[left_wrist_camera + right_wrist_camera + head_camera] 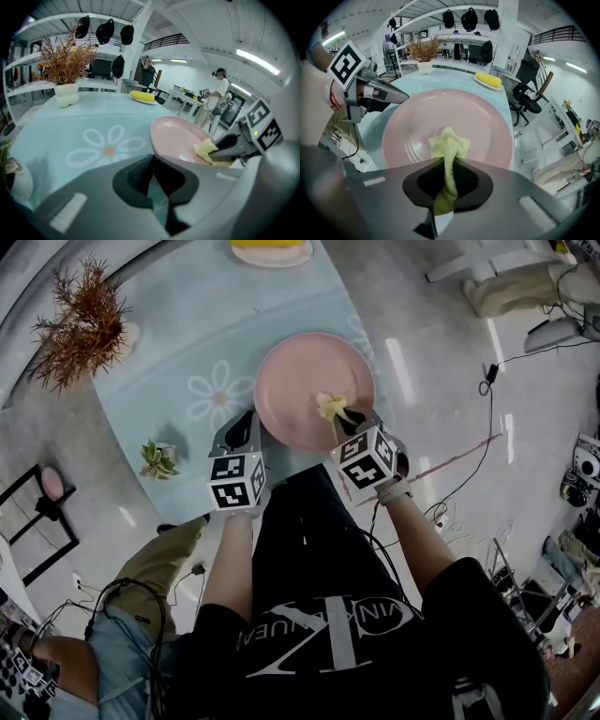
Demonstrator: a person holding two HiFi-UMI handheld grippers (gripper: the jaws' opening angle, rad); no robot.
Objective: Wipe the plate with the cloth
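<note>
Table (pixel 178 343): pale blue cover w/ white daisy print (pixel 108 149).
Dried plant (pixel 82 322): rust-brown sprigs in white vase (pixel 67 93), far-left part of table, well apart from plate (pixel 300 371).
Small potted plant (pixel 157 460): green leaves, at table's near-left edge, apart from L gripper (pixel 246 423).
Yellow item (pixel 488 79): on a pale dish at table's far side, well apart from plate; can't tell what it is.
Hats (pixel 108 30): dark, hanging up high behind table.
Office chair (pixel 529 89): dark, on floor to right of table.
Cables (pixel 478 456): trailing over floor, right of table.
Background person (pixel 218 93): standing at benches far off.
In the way: L gripper, tips just beside plate's near-left rim; contact w/ rim not clear. Jaws together, nothing b/w them.
Plate look: pink, round, glossy, faint rings round the well. Lies flat on table near its near edge, right of daisy print.
Cloth (pixel 450 143): pale yellow, bunched & crumpled; loose end lies on plate's near-right part.
R gripper (pixel 446 185): jaws clamped on cloth's twisted tail, reaching in over plate's near rim, tips down at plate's surface.
</note>
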